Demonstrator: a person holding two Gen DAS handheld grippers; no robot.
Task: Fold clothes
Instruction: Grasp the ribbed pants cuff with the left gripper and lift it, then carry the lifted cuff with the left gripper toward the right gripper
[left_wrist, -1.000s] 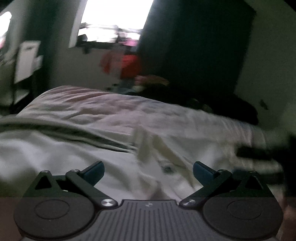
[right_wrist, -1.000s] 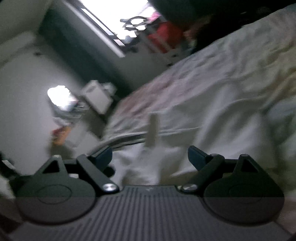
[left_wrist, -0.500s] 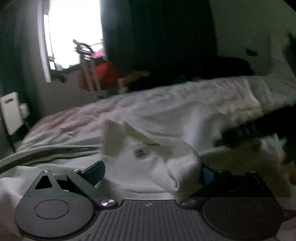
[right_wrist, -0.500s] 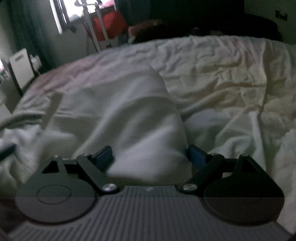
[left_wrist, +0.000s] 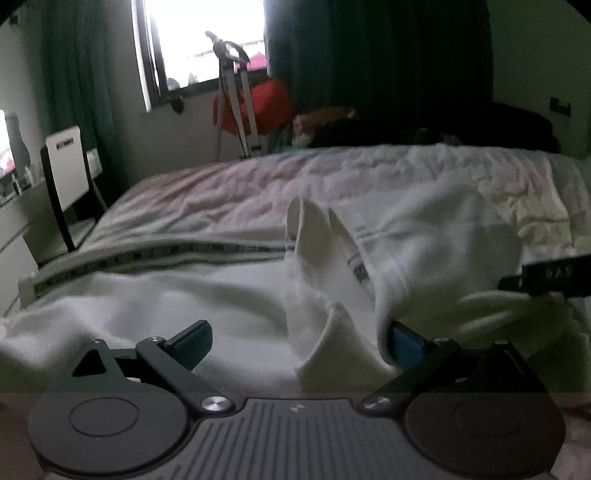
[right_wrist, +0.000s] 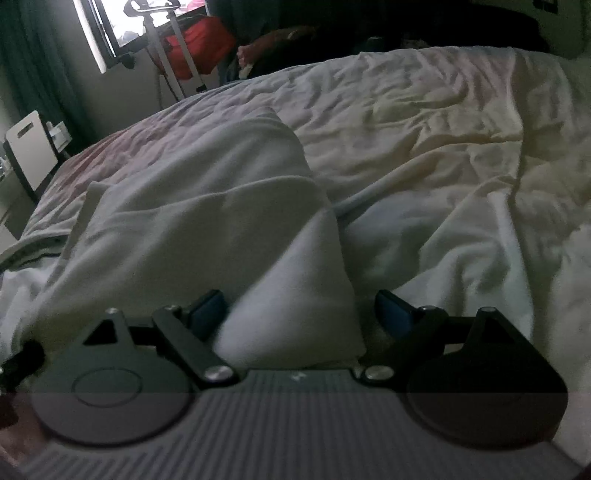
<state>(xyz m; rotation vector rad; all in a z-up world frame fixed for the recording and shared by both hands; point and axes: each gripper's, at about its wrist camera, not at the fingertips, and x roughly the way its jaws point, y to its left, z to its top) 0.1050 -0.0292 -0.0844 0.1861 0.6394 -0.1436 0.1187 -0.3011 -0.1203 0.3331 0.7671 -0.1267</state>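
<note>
A white garment (left_wrist: 229, 295) lies rumpled on the bed (left_wrist: 229, 192), its stiff collar (left_wrist: 317, 236) standing up. The left tongs (left_wrist: 299, 336) are spread wide with a fold of cloth between them, clamped on nothing. The right tongs (right_wrist: 299, 308) are likewise released, straddling a raised ridge of the garment (right_wrist: 229, 221).

**Soft cloth, matt plastic, bright screws**

The white garment (left_wrist: 229, 306) looks like thick, soft, fleecy cloth with a matt nap. The bedsheet (right_wrist: 424, 122) is thinner cloth, crinkled. The left gripper (left_wrist: 301, 341) and right gripper (right_wrist: 301, 308) are matt black plastic with ribbed bodies, shiny metal pivot screws (left_wrist: 214, 403) and blue, rubbery-looking finger pads (right_wrist: 391, 314).
</note>
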